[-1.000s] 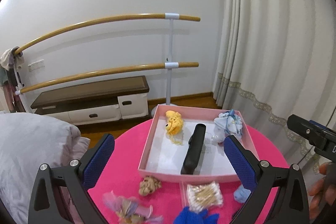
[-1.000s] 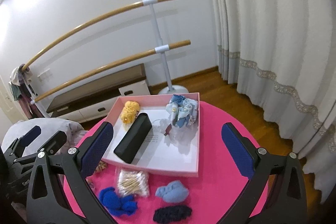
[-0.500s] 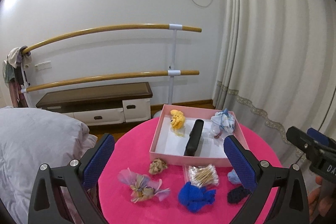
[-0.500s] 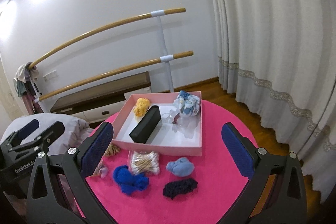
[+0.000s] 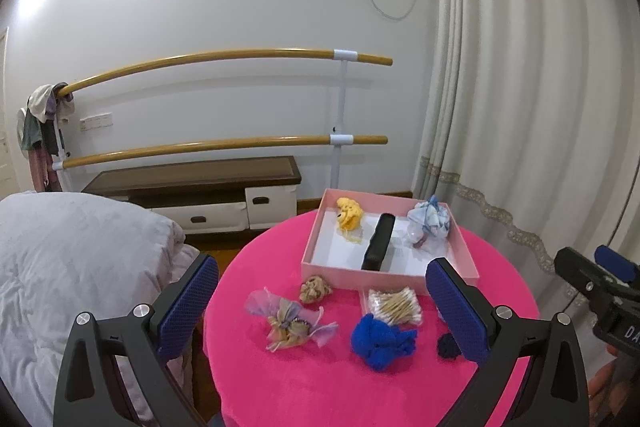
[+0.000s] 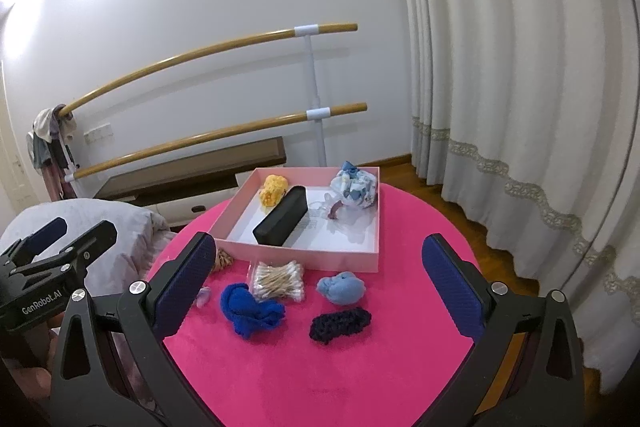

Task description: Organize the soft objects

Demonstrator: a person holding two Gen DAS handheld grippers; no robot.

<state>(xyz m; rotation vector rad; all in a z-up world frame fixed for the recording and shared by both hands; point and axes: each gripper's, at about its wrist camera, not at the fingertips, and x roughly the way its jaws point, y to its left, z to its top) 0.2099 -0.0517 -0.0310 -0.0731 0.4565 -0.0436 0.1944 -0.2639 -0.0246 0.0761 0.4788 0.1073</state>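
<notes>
Hovering above round pink table (image 6: 360, 367), both claws wide apart, nothing between pads: left gripper (image 5: 322, 307), right gripper (image 6: 316, 285). Neither touching anything yet.

Soft bits loose on cloth, front of pink box (image 6: 320, 259): royal-blue bundle (image 6: 250, 311), light-blue ball (image 6: 341, 289), dark navy knit (image 6: 340, 325), tan scrunchie (image 5: 315, 289), sheer lilac pouch (image 5: 290, 321). Already in box: yellow knit (image 6: 273, 189), pale blue print bundle (image 6: 354, 189), plus black case (image 6: 282, 221) lying diagonal mid-box.

Risks, as judgement: cotton-swab pack (image 6: 276, 279) touching royal-blue bundle, so a sloppy pinch prob. grabs crinkly plastic too. Sheer pouch likely to slip or drag along cloth w/ shallow grip. Navy knit low & flat; pads may scrape cloth and bunch it.

Room: box near wall low, easy to clear from front. Free floor in box mainly front-left & front-right of case. Table rim near navy knit on right side; a nudge outward could send it off. Bedding (image 5: 72, 259) close by table's left edge, limiting left swing.
</notes>
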